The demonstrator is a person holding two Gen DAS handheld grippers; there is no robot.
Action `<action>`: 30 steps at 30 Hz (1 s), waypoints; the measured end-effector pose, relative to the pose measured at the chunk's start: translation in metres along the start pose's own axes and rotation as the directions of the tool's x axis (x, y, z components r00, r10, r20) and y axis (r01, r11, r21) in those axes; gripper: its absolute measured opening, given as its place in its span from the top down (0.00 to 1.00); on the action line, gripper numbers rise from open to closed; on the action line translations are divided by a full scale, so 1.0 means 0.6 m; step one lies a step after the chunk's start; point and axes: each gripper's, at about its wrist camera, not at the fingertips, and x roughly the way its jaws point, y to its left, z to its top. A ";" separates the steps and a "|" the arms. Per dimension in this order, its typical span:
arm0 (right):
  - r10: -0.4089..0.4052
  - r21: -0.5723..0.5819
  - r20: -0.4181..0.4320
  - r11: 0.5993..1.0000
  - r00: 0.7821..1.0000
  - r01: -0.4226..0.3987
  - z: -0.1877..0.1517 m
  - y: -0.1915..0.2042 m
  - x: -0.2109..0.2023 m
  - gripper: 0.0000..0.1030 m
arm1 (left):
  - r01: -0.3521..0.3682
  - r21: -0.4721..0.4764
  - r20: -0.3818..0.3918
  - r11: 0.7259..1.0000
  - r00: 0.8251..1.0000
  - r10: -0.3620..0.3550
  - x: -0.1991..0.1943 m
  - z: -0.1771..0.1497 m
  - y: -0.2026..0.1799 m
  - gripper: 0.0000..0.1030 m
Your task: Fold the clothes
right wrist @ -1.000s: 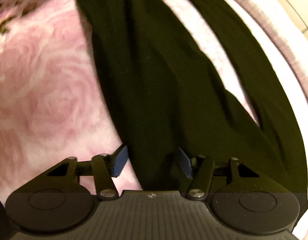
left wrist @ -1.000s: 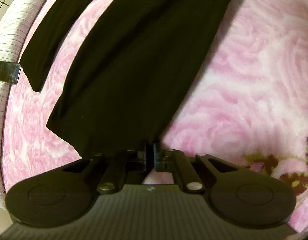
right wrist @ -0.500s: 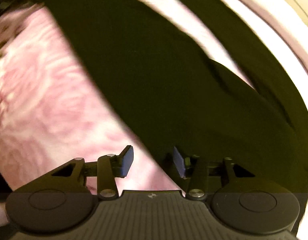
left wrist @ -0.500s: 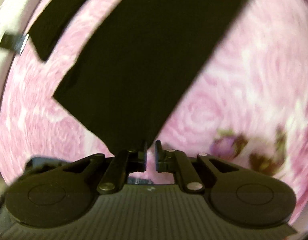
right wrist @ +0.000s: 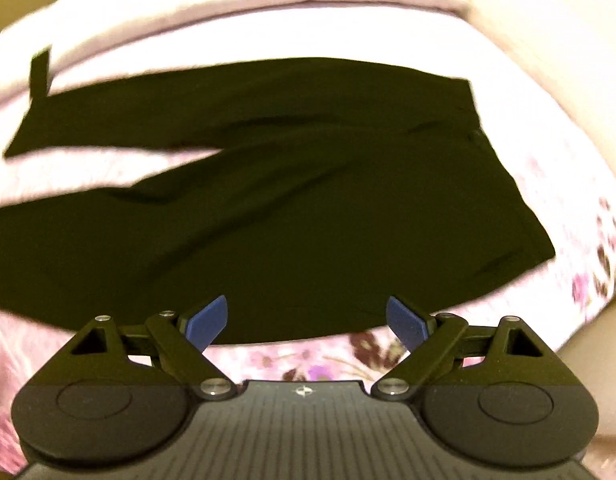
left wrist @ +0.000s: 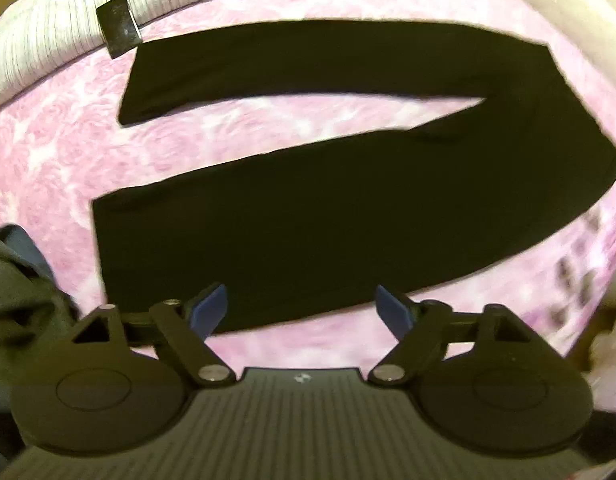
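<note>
Trousers point(left wrist: 347, 220), black, lie flat on the pink blanket point(left wrist: 48, 152), legs splayed leftward, bare blanket between them. Left gripper point(left wrist: 302, 312) and right gripper point(right wrist: 306, 318) hang spread wide at the near edge, holding nothing.

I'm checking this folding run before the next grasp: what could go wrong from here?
The trousers lie with legs splayed apart, so folding now may leave them misaligned. The fuzzy pink blanket could get pinched along with the fabric. Both grippers, left and right, are open and hold nothing.
</note>
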 end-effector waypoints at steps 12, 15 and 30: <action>0.065 0.219 0.046 0.973 0.997 -0.073 0.032 -0.185 -0.129 0.14 | -0.091 -0.135 0.124 0.987 0.986 0.107 -0.134 0.050 -0.192 0.01; 0.067 0.200 0.070 0.977 0.995 -0.080 0.043 -0.199 -0.165 0.14 | -0.109 -0.090 0.175 0.990 0.977 0.123 -0.156 0.065 -0.232 0.01; 0.079 0.165 0.105 0.982 0.991 -0.096 0.051 -0.221 -0.199 0.14 | -0.111 -0.104 0.230 0.988 0.964 0.132 -0.181 0.089 -0.270 0.01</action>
